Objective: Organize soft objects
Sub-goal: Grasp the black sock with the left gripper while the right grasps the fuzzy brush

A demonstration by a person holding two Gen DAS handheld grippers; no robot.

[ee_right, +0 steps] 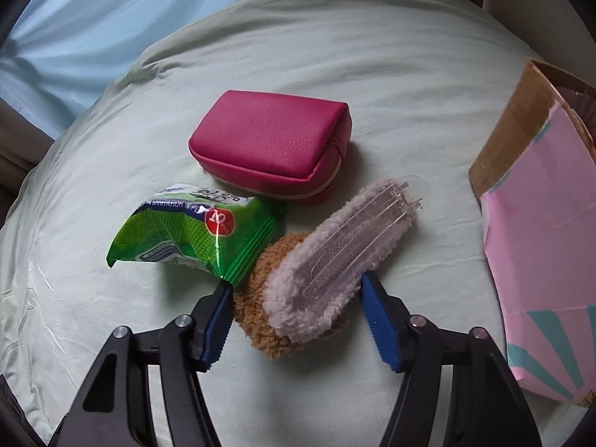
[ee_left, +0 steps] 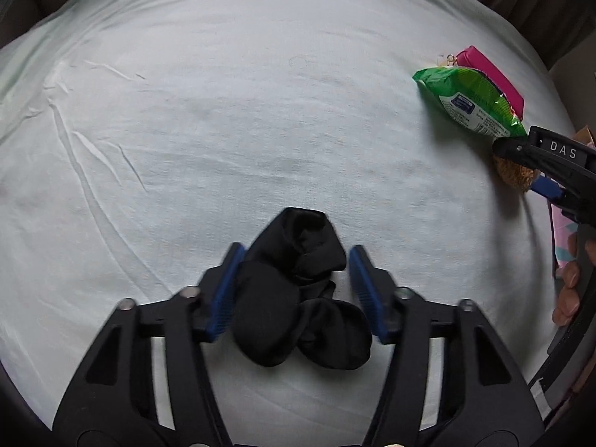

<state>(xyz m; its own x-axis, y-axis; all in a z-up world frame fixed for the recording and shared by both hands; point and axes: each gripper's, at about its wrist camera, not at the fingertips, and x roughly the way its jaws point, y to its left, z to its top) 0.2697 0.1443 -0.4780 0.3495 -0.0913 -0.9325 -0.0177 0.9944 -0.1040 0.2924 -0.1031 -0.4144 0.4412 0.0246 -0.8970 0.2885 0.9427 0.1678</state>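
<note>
Looking early days: nothing's sorted yet. Your left gripper (ee_left: 294, 290) straddles the black socks (ee_left: 298, 294), jaws wide, not pinching. Your right gripper (ee_right: 294, 320) is open around the fuzzy slippers (ee_right: 316, 272), beside the wipes pack (ee_right: 201, 234), magenta pouch (ee_right: 268, 141) and pink box (ee_right: 540, 253).

Soft, dim daylight in both views, no hard shadows. Heavy fisheye bend; dark vignette at corners. Pale green wrinkled bedsheet (ee_left: 223, 130) reads flat, low contrast. Crumpled black fabric bundle (ee_left: 298, 290) is underexposed, folds barely visible. Glare streak on glossy green plastic wipes packet (ee_right: 201, 238) in rt wrist view. Blue ribbed gripper pads (ee_left: 363, 290) slightly motion-blurred in lt view.
</note>
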